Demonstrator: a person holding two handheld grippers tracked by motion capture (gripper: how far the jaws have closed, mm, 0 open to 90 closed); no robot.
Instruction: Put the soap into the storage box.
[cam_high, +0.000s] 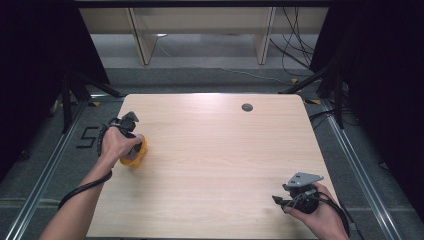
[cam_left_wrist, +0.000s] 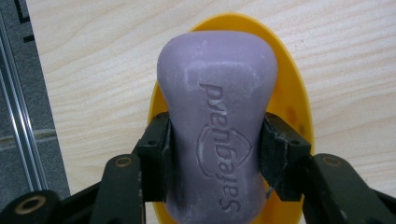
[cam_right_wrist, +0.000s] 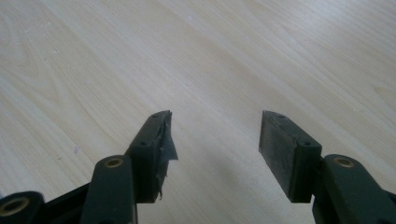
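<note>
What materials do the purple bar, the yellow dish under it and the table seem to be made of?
The purple bar looks like solid soap: matte, waxy, with a pressed-in brand name and whitish dried film. The yellow dish seems to be moulded plastic, smooth and slightly glossy, of one even colour. The table shows pale wood grain with a soft sheen; solid wood or laminate cannot be told.

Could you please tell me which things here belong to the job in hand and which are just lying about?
In the job:
- purple soap bar
- yellow soap dish
- left claw, shut on the soap

Lying about:
- right claw, open over bare table
</note>
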